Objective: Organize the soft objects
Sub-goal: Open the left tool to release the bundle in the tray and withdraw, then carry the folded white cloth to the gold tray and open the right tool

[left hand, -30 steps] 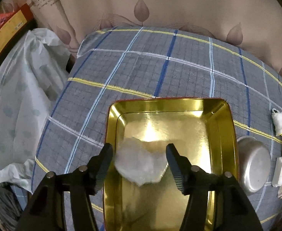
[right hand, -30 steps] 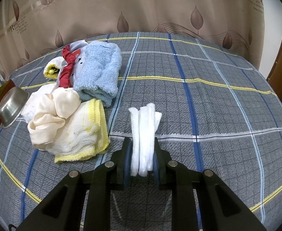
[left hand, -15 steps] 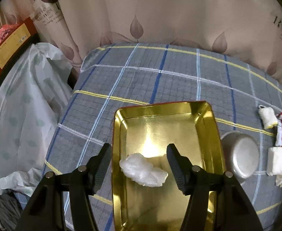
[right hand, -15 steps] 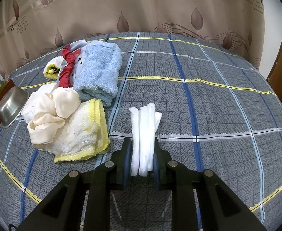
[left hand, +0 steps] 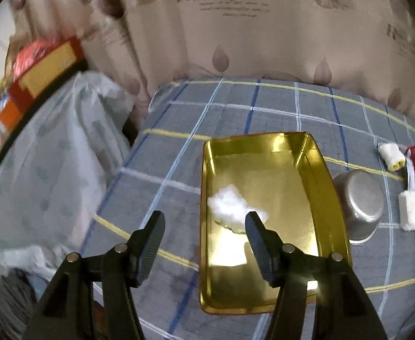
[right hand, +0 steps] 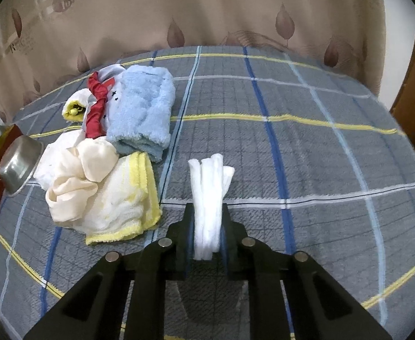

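Observation:
A gold metal tray [left hand: 317,170] lies on the plaid cloth, and a white cotton wad [left hand: 232,205] rests in its left part. My left gripper [left hand: 204,233] is open and empty, raised above the tray's left rim. My right gripper [right hand: 207,231] is shut on a folded white cloth [right hand: 208,189] held upright above the table. A pile of soft items lies to its left: a blue towel [right hand: 142,113], a yellow-edged cloth [right hand: 122,204], a cream fabric [right hand: 80,175] and a red ribbon [right hand: 97,104].
A steel bowl [left hand: 359,201] sits upside down right of the tray; it also shows in the right wrist view [right hand: 19,167]. Small white rolls [left hand: 410,211] lie further right. A plastic-covered bundle [left hand: 51,153] stands beyond the table's left edge. A curtain hangs behind.
My left gripper let go of the cotton wad, rose and drew back to the left; the wad now lies in the tray. My right gripper stayed put with the white cloth.

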The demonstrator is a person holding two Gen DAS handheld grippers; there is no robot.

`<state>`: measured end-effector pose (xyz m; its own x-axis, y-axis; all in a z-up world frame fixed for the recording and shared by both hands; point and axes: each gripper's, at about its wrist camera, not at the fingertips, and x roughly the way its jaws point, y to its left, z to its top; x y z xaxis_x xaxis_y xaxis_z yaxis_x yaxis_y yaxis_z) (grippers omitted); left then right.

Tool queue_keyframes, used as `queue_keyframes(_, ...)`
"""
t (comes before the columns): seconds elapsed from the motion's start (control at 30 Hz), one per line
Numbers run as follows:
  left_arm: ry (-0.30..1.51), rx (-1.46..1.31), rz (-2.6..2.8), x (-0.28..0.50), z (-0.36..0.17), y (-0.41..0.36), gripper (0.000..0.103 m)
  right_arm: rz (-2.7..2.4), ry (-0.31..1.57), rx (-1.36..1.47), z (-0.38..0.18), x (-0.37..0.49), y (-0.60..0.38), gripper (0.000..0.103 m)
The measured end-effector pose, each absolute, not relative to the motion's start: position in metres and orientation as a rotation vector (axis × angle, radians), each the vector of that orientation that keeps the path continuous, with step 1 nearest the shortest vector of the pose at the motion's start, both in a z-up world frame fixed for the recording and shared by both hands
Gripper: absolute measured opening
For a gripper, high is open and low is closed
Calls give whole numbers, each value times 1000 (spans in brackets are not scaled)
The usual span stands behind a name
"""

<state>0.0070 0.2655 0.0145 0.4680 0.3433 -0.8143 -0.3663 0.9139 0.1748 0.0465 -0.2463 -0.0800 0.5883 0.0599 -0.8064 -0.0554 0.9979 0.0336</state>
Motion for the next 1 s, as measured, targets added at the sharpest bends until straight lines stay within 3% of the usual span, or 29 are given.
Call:
queue_keyframes(0.3,964,-82,489,-13,5,274,60,88,885,-70,-32,31,-213,12)
queue_keyframes(0.53,967,-126,501,-22,-4,284,60,292,852,-167,5,21,-128,12)
queue_keyframes(1.0,962,-241,630,-53,-12,333,60,719,885,-245,-1,2,64,12)
